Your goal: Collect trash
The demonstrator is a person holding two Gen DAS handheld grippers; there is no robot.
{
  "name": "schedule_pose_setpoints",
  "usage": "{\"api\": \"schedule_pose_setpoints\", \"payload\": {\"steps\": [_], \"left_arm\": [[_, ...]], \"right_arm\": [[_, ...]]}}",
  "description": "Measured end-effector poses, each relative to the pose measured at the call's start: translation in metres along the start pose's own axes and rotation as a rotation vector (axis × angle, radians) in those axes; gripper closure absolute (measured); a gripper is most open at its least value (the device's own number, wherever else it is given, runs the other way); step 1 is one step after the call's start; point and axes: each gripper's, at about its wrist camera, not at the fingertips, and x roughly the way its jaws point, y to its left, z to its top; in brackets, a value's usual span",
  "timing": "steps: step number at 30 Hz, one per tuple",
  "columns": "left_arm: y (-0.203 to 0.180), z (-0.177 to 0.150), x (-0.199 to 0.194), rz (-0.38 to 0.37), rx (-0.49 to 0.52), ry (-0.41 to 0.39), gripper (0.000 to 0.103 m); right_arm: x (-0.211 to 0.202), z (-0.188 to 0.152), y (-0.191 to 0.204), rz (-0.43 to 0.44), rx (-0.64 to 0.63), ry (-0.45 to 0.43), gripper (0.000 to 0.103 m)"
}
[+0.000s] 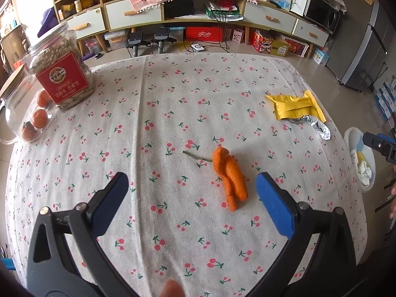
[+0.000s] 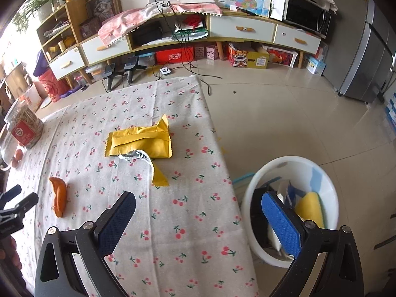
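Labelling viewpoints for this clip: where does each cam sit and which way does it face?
Left wrist: on the left gripper, jaws open, tilted down at the orange peel on the cherry-print tablecloth; a fingertip shows at the bottom edge.
Right wrist: on the right gripper, jaws open and empty, over the table's edge, white trash bin beside it.
Shared: peel, yellow wrapper, seed jar, bin, each other's gripper.

One orange peel point(image 1: 230, 178), one yellow wrapper point(image 2: 141, 141), one seed jar point(image 1: 61, 71), three tangerines point(image 1: 39, 118), one white bin point(image 2: 321, 173).
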Motion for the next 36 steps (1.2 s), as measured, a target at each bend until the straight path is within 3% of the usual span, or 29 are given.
{"api": "schedule_pose_setpoints", "payload": {"steps": [7,9,12,14,16,19,24,30,33,36], "left_arm": [[-0.016,0.002,0.022,-0.056,-0.011,0.066,0.001],[-0.019,0.003,0.025,-0.061,-0.013,0.062,0.008],[-0.021,0.003,0.030,-0.087,-0.032,0.070,0.028],[-0.023,0.002,0.035,-0.101,-0.038,0.086,0.054],[-0.023,0.001,0.039,-0.112,-0.051,0.105,0.070],[-0.017,-0.001,0.042,-0.139,-0.086,0.118,0.081],[-0.009,0.002,0.031,-0.119,-0.072,0.093,0.084],[0.005,0.004,0.025,-0.122,-0.107,0.086,0.084],[0.010,0.003,0.023,-0.125,-0.118,0.090,0.084],[0.012,0.003,0.021,-0.127,-0.113,0.086,0.084]], "right_arm": [[0.022,0.006,0.010,-0.005,-0.008,0.044,0.000],[0.027,0.008,0.013,-0.005,-0.010,0.053,0.000],[0.034,0.011,0.017,-0.006,-0.010,0.060,0.000],[0.038,0.014,0.023,-0.009,-0.009,0.064,0.000],[0.043,0.017,0.028,-0.006,-0.006,0.064,0.000],[0.051,0.022,0.036,-0.003,0.004,0.062,0.000],[0.069,0.030,0.040,0.036,0.068,0.053,0.000],[0.085,0.031,0.051,-0.034,0.005,0.019,0.002],[0.092,0.030,0.053,-0.045,-0.002,0.021,0.014],[0.098,0.028,0.054,-0.040,-0.003,0.045,0.041]]}}
